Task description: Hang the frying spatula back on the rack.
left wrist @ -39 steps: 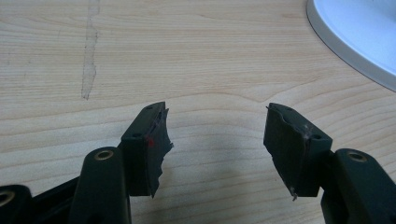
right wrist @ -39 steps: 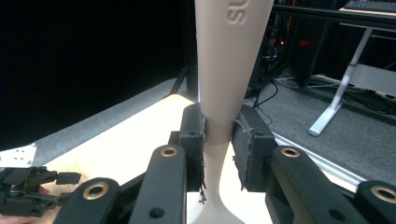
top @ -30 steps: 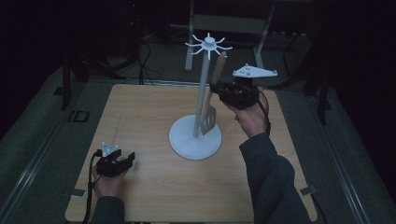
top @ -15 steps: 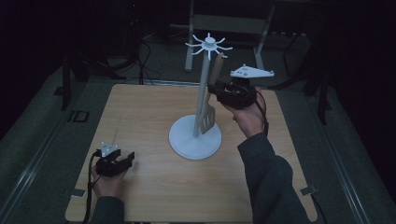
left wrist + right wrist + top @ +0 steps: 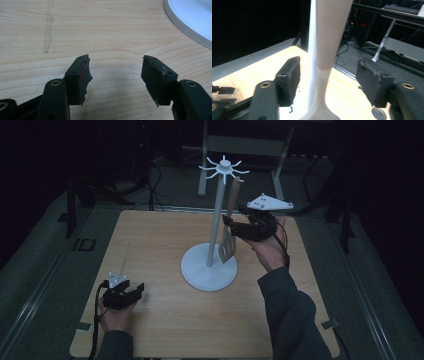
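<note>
1. Two handheld grippers work around a white utensil stand (image 5: pixel 209 270) set near the middle of a wooden table (image 5: pixel 150 235).
2. A spatula (image 5: pixel 229 232) hangs from one arm at the top of the stand, just right of the stand's pole (image 5: pixel 216 225), its slotted blade hanging low above the stand's round base.
3. The right gripper (image 5: pixel 234 227) sits just right of the stand, level with the spatula's handle. Its jaws have just been opening and now stand wide, the handle (image 5: pixel 329 37) between them with gaps on both sides.
4. The left gripper (image 5: pixel 131 292) rests well left of the stand, near the table's front edge, jaws wide apart with bare wood between them.
</note>
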`<state>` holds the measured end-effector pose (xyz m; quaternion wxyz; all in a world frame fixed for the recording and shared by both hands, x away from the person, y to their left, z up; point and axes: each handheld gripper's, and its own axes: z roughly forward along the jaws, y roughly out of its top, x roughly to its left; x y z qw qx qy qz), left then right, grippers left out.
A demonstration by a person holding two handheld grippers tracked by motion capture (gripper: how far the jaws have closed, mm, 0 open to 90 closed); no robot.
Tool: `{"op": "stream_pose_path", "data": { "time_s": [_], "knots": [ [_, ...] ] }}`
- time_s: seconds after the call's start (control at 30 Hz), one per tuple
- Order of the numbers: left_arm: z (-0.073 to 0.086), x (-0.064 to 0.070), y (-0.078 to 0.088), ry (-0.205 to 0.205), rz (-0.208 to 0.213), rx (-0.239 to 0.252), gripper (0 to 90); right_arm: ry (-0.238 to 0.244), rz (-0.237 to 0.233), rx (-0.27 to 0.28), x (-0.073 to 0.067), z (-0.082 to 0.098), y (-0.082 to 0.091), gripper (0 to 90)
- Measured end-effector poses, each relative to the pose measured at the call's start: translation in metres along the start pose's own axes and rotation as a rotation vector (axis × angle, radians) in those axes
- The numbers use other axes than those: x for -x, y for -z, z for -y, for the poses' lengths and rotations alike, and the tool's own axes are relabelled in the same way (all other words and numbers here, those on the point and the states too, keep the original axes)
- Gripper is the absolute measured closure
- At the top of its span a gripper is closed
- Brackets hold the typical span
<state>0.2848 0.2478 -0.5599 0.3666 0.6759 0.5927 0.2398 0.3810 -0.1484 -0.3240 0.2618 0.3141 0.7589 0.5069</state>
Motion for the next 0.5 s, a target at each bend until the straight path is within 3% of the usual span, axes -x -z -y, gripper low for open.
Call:
{"op": "stream_pose_path", "data": {
  "time_s": [0.27,0.5],
  "knots": [
    [0.000,0.000,0.000,0.000,-0.001,-0.002,40.0,0.017,0.025,-0.022,0.001,0.012,0.006,28.1],
    [0.000,0.000,0.000,-0.001,-0.002,-0.001,40.0,-0.007,0.063,-0.068,0.016,0.044,0.018,27.6]
  ]
}}
